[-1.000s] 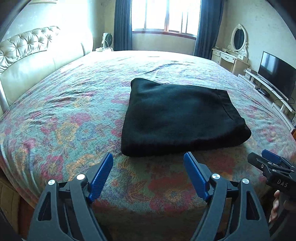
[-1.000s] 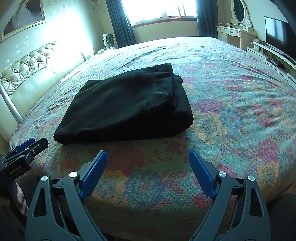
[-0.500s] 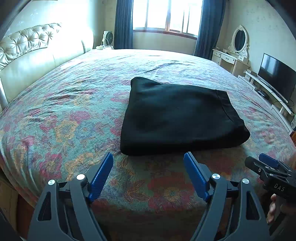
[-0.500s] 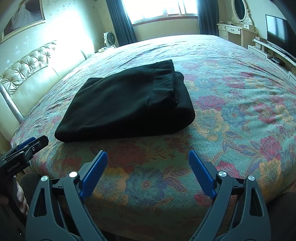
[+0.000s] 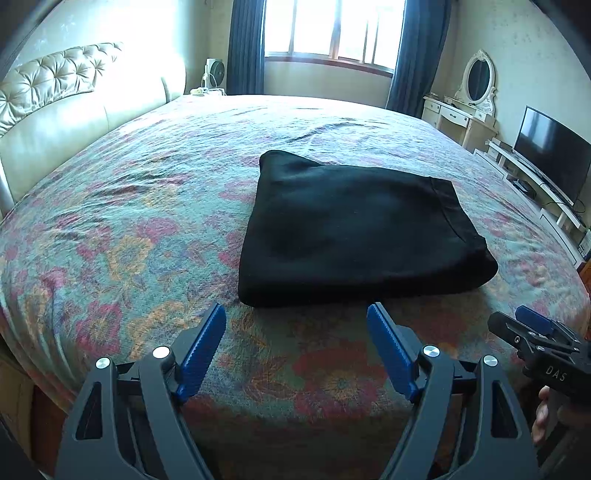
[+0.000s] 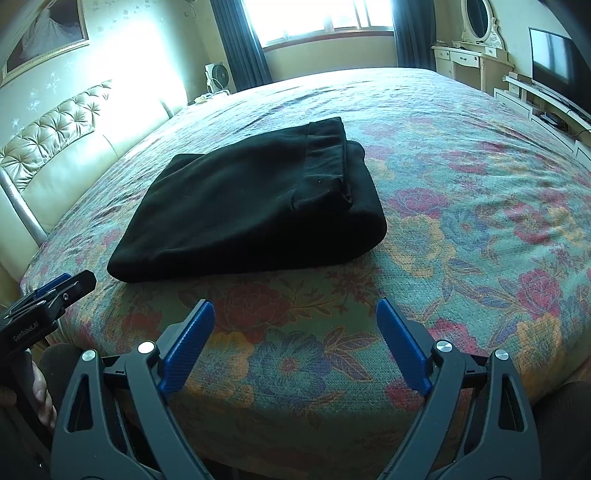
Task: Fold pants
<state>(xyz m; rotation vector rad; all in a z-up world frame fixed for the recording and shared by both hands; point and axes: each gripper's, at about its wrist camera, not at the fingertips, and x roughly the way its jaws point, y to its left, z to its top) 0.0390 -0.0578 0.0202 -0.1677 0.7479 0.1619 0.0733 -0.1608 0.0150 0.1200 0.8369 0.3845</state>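
The black pants (image 5: 354, 229) lie folded into a compact rectangle on the floral bedspread (image 5: 129, 229); they also show in the right wrist view (image 6: 255, 206), waistband edge on top at the right. My left gripper (image 5: 295, 314) is open and empty, held above the bed's near edge, just short of the pants. My right gripper (image 6: 295, 306) is open and empty, also near the bed's front edge, apart from the pants. Each gripper shows at the side of the other's view: the right one (image 5: 532, 332), the left one (image 6: 55, 291).
A padded cream headboard (image 5: 55, 110) runs along the left. A window with dark curtains (image 5: 332, 33) is at the far end. A dressing table with mirror (image 5: 469, 103) and a TV on a low stand (image 5: 550, 155) stand at the right.
Both grippers have drawn back and lifted slightly, so the pants sit a little higher in view. The pants have not moved. Both grippers stay open.
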